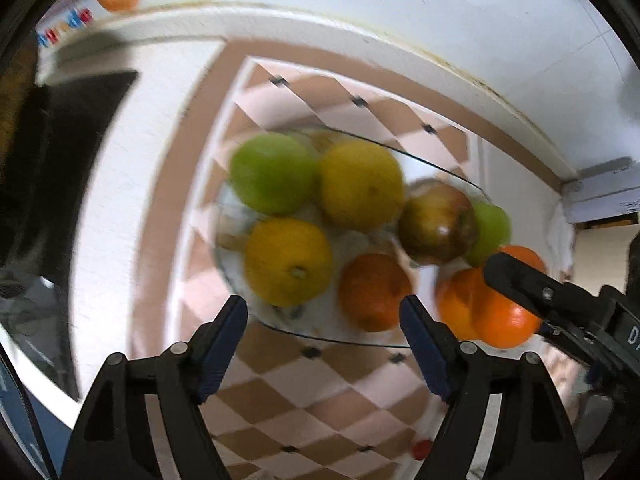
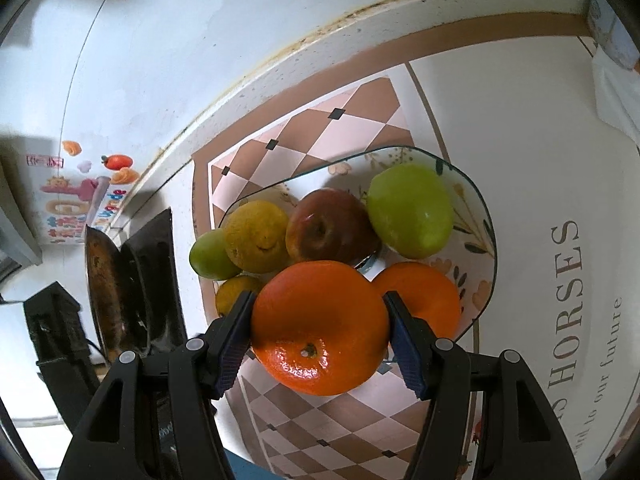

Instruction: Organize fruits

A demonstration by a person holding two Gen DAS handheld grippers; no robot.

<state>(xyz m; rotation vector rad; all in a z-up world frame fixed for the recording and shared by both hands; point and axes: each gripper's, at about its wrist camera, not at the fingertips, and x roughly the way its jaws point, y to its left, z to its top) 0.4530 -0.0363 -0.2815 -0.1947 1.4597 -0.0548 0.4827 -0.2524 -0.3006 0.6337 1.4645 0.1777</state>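
Fruits fill the glass plate at centre of the left wrist view; the left gripper gapes empty below. Right wrist view: the right gripper clamps an orange, lower centre.

A home kitchen — patterned tablecloth, fruit plate, frying pan.

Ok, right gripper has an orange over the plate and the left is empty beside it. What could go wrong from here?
1. The glass plate is shallow and already crowded; the held orange may roll off once the right gripper releases it.
2. Lowering it could knock the red apple or the other orange.
3. The open left gripper hangs close by, so the two could collide.
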